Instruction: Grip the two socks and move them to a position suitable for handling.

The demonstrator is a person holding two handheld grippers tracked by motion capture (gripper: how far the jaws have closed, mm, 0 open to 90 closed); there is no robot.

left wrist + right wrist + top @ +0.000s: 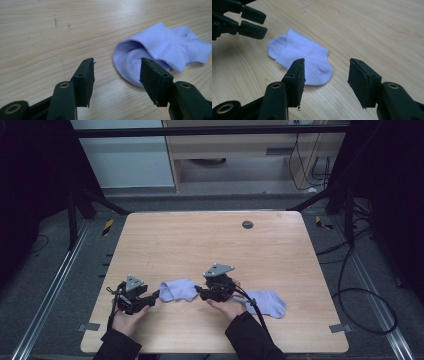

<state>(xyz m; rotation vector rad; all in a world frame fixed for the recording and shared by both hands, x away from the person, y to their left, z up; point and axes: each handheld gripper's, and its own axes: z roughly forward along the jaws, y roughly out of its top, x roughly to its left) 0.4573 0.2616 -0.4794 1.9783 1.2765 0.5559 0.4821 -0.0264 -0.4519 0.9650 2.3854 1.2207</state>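
High view: two pale purple socks lie near the table's (pixel 215 245) front edge. The left sock (pixel 177 290) sits about midway along that edge, between the two grippers; the right sock (pixel 267 302) lies farther toward the right edge, partly behind the right hand (pixel 227 305) and the cable trailing from its gripper. The left hand-held gripper (pixel 156 295) comes in from the front left and points at the left sock's near end, its tips just beside the fabric. The right hand-held gripper (pixel 197 291) points leftward at the same sock from the other side. A small dark round disc (pixel 247 224) sits near the table's far edge.

Left gripper view gives what the high view cannot: the left hand-held gripper (pixel 116 72) stands open, with bare wood between the jaws. The left sock (pixel 160 50) lies ahead, its open cuff facing the camera. The right-hand jaw covers the cuff's lower rim; whether it touches the fabric I cannot tell.

Right gripper view shows the right hand-held gripper (pixel 325 75) open too, nothing between the pads. The left sock (pixel 302 61) lies flat ahead, its rounded end partly covered by the left-hand jaw. Beyond it, at the top left, the left hand-held gripper (pixel 253 22) reaches in, its jaws parted and close to the sock's far end.
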